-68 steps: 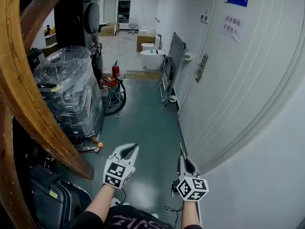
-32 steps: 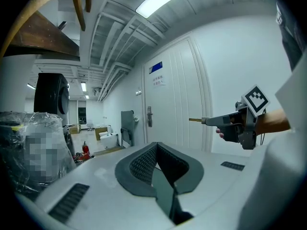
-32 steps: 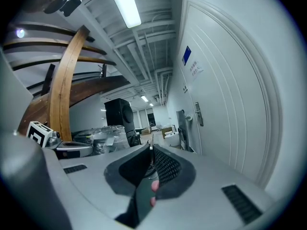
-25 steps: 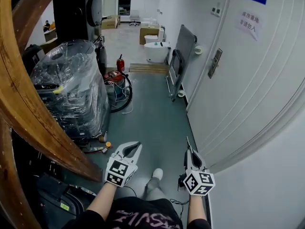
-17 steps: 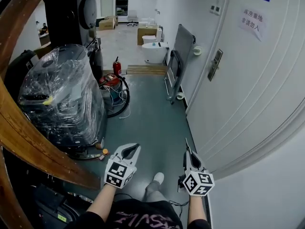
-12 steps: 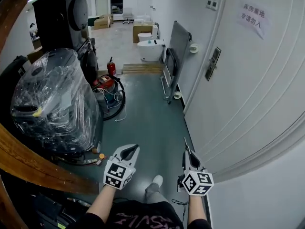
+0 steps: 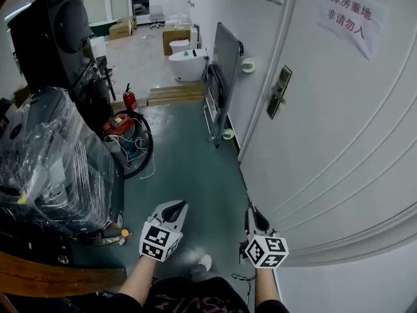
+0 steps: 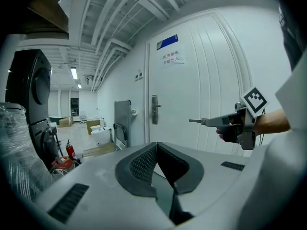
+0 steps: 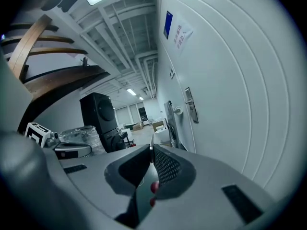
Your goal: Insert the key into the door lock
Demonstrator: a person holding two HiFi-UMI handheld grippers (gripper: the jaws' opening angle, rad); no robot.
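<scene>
The white door [image 7: 339, 129] fills the right side of the head view, with its metal lock plate and handle [image 7: 279, 91] far ahead of both grippers. My right gripper [image 7: 249, 212] is low beside the door, shut on a thin metal key [image 7: 247, 197] that points forward. In the right gripper view the key [image 9: 151, 152] stands out between the shut jaws, and the lock [image 9: 191, 107] lies ahead to the right. My left gripper [image 7: 184, 204] is shut and empty. The left gripper view shows the lock [image 8: 154, 109] and the key tip [image 8: 194, 121].
A plastic-wrapped machine [image 7: 52, 168] and a tall black cabinet [image 7: 49, 38] line the left side. A red canister with cables [image 7: 124, 126] and a folded trolley [image 7: 218, 77] against the wall lie ahead. A wooden beam [image 7: 52, 279] crosses bottom left. A paper notice [image 7: 352, 12] hangs on the door.
The view has moved forward along the corridor: the wooden beams have slid out to the lower left and the lock plate is nearer. Both grippers keep the same pose and grip.
</scene>
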